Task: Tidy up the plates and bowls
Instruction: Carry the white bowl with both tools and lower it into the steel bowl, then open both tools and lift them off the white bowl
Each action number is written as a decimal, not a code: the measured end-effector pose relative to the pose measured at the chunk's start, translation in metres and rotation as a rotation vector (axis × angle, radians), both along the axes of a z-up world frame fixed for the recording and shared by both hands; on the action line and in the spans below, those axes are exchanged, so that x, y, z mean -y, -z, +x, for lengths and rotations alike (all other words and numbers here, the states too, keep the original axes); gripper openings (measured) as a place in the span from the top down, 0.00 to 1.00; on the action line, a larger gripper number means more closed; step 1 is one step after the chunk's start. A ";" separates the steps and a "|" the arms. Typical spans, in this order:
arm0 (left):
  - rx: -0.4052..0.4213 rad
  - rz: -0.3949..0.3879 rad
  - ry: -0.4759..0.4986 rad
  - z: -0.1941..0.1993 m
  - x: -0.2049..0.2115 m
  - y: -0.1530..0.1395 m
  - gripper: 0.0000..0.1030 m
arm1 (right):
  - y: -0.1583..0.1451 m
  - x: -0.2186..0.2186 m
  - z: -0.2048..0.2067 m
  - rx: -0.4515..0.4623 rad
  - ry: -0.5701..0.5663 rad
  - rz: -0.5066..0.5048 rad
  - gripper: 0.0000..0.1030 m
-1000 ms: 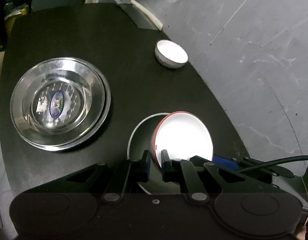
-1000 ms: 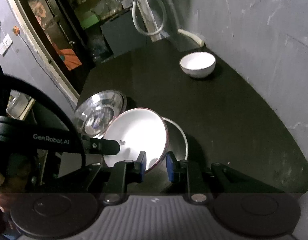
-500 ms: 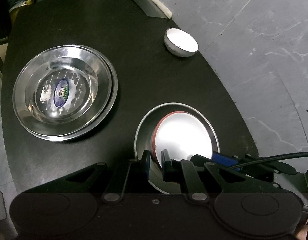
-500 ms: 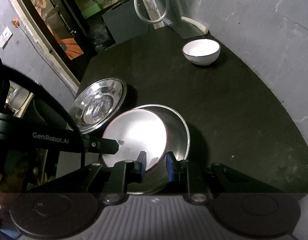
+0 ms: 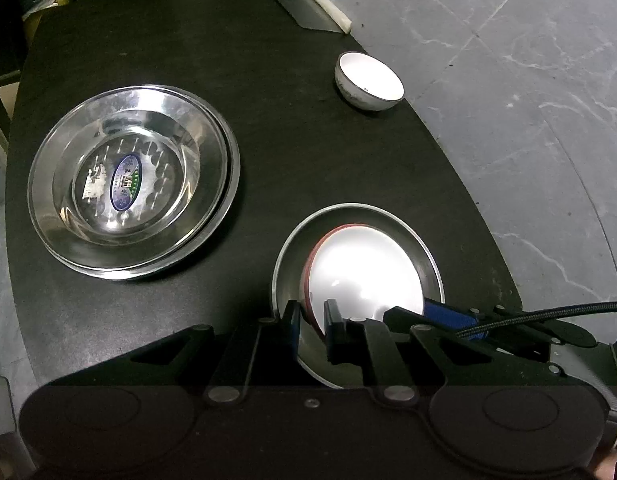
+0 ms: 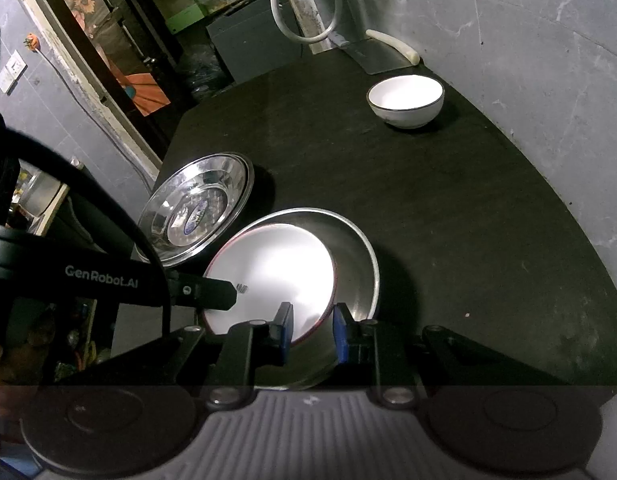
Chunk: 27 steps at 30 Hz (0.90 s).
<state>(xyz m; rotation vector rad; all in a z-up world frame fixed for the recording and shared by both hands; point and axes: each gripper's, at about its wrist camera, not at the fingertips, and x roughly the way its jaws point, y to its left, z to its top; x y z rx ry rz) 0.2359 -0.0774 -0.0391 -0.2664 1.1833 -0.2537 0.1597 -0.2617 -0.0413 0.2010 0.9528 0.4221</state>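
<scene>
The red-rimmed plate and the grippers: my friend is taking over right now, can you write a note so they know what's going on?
Left gripper: shut on the near rim of the red-rimmed plate.
Right gripper: shut on the same plate's rim, on its other side.
The plate sits tilted inside the steel dish near the table's front edge, not yet lying flat.
The steel plates are already stacked at the left.
The white bowl stands alone at the back, near the wall.
Left to do: probably settle the plate flat, let go, then deal with the white bowl.
</scene>
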 end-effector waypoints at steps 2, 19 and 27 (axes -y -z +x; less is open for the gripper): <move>-0.003 -0.003 -0.003 0.000 -0.001 0.001 0.87 | 0.000 0.000 0.000 -0.001 0.000 0.001 0.77; -0.017 0.003 -0.011 0.002 -0.001 0.003 0.86 | 0.004 0.005 0.005 0.002 -0.019 0.013 0.76; 0.015 0.012 -0.005 0.003 0.001 -0.007 0.72 | 0.000 0.008 0.003 0.025 -0.020 0.011 0.71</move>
